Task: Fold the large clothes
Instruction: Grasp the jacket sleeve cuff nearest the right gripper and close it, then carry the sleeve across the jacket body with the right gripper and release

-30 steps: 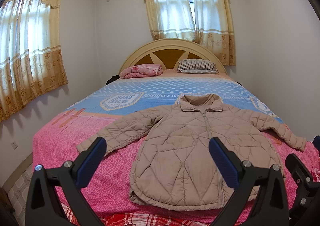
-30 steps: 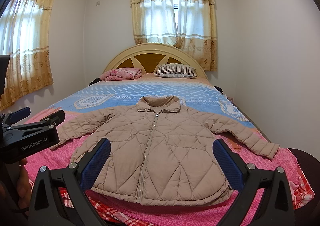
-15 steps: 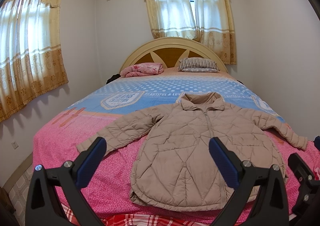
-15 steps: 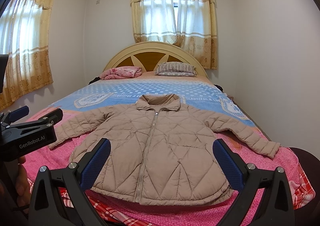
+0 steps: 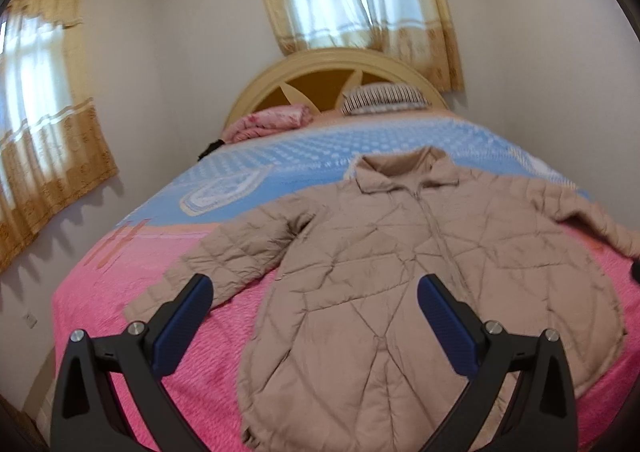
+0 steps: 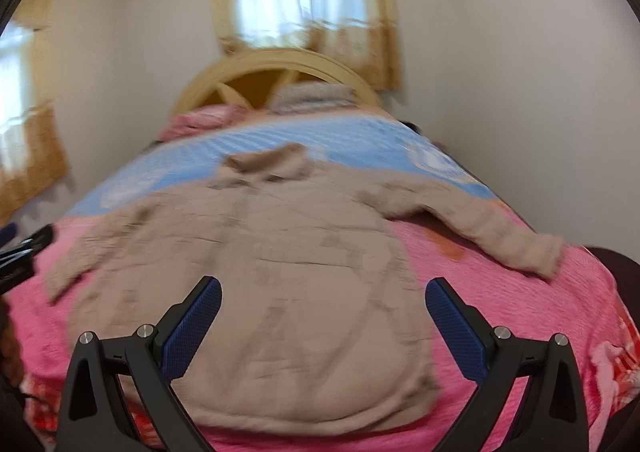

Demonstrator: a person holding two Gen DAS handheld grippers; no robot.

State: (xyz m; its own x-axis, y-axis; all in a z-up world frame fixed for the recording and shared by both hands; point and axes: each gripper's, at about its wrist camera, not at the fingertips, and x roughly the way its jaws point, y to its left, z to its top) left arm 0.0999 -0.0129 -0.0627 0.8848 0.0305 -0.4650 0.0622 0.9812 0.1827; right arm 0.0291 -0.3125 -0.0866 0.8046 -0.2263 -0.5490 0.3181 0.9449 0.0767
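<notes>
Both my grippers dipped and closed in on the jacket [image 5: 404,272] since the last frame. Left gripper [image 5: 314,302] and right gripper [image 6: 322,304] gape wide, holding nothing. Jacket lies flat, zipped, sleeves spread on bed [image 5: 120,272]. No fold started; everything left.

Jacket [image 5: 420,272] flat on bed [image 5: 160,292], directly ahead of left gripper [image 5: 314,306], spread past both fingers. Collar far end, hem nearest. One sleeve ahead-left, touching left finger's line. In right view, right gripper [image 6: 322,310] over jacket's lower half; other sleeve [image 6: 480,228] ahead-right. Pillow [image 5: 384,98] and folded blanket [image 5: 268,124] far ahead against headboard [image 5: 332,64]; blanket left of pillow.
</notes>
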